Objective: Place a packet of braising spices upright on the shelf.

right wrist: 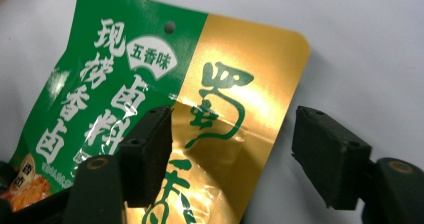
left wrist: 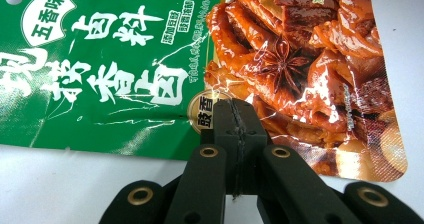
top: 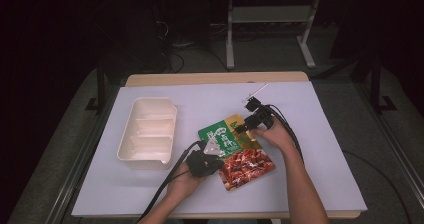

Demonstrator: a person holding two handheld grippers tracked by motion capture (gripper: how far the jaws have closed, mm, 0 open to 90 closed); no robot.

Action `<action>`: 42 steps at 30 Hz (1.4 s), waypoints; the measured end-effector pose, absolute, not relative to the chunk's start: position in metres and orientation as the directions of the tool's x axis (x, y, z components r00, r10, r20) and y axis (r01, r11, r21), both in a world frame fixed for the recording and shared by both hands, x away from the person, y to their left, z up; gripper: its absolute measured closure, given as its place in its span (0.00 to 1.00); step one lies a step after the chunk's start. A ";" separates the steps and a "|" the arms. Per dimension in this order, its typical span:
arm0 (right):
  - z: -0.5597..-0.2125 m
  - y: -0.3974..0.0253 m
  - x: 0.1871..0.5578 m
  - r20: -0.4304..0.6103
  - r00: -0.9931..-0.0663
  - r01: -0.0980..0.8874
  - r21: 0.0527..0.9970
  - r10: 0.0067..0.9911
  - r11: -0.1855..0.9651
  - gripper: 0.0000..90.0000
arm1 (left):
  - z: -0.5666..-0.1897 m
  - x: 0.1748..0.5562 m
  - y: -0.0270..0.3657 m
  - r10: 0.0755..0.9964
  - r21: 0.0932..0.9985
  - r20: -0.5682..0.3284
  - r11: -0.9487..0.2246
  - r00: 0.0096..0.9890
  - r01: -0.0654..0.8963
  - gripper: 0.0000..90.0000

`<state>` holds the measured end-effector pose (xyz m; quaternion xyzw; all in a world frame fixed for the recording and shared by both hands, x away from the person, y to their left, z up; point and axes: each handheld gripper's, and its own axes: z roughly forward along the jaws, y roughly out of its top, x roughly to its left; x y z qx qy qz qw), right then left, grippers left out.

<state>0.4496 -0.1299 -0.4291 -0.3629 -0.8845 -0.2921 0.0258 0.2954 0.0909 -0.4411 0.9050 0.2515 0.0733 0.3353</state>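
Pinching the near edge of the seasoning packet (left wrist: 200,69), the left gripper (top: 212,154) has its jaws pressed together on the foil, seen in the left gripper view right at the seam between the green panel and the food photo. That hold looks sound, and doing the step well probably means keeping it firm and low so the packet does not slide on the white table cover (top: 320,184).

Farther along, at about 1 o'clock from the left gripper, the right gripper (right wrist: 232,151) stands wide, its jaws straddling the gold corner of the packet without touching the edge on the outer side. A good next move, judging from this, is to centre the gold edge between the jaws before closing, since the foil is glossy, creased and likely slippery.

The packet lies flat near the middle of the table, angled from 11 o'clock to 5 o'clock: green with white Chinese characters, a gold band with green script, a hang hole at the top, and a picture of reddish braised meat with star anise.

At 9 o'clock from the packet, well apart, sits a cream divided tray (top: 148,132).
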 end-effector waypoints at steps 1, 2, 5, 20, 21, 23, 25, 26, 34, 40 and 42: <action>-0.430 -0.130 0.450 0.258 -0.743 0.650 0.496 0.618 0.575 0.39 | -0.441 0.295 0.091 0.506 0.643 -0.040 -0.647 0.862 0.409 1.00; -0.430 -0.129 0.449 0.264 -0.746 0.648 0.499 0.611 0.575 0.41 | -0.441 0.295 0.091 0.506 0.644 -0.038 -0.647 0.862 0.408 1.00; -0.429 -0.129 0.448 0.243 -0.753 0.635 0.509 0.611 0.581 0.44 | -0.441 0.295 0.091 0.504 0.644 -0.030 -0.651 0.863 0.402 1.00; -0.414 -0.138 0.439 0.317 -0.801 0.593 0.538 0.508 0.599 0.71 | -0.441 0.294 0.090 0.507 0.642 -0.026 -0.652 0.862 0.403 1.00; -0.417 -0.138 0.441 0.332 -0.793 0.605 0.531 0.512 0.593 0.71 | -0.441 0.294 0.091 0.503 0.643 -0.022 -0.655 0.864 0.398 1.00; -0.421 -0.139 0.443 0.339 -0.787 0.613 0.522 0.515 0.593 0.71 | -0.441 0.295 0.091 0.503 0.645 -0.029 -0.650 0.864 0.401 1.00; -0.425 -0.138 0.444 0.344 -0.774 0.629 0.508 0.531 0.589 0.73 | -0.442 0.294 0.091 0.505 0.647 -0.030 -0.648 0.862 0.402 1.00; -0.427 -0.138 0.445 0.340 -0.775 0.628 0.509 0.533 0.589 0.74 | -0.442 0.294 0.091 0.506 0.648 -0.029 -0.647 0.862 0.402 1.00; -0.430 -0.139 0.446 0.332 -0.767 0.638 0.482 0.548 0.601 0.94 | -0.442 0.294 0.091 0.505 0.649 -0.026 -0.648 0.863 0.399 1.00; -0.420 -0.139 0.439 0.322 -0.778 0.625 0.489 0.540 0.608 0.99 | -0.442 0.293 0.091 0.504 0.652 -0.023 -0.647 0.863 0.395 1.00; -0.414 -0.139 0.436 0.327 -0.789 0.611 0.506 0.520 0.609 0.99 | -0.442 0.294 0.092 0.500 0.648 -0.013 -0.655 0.866 0.388 1.00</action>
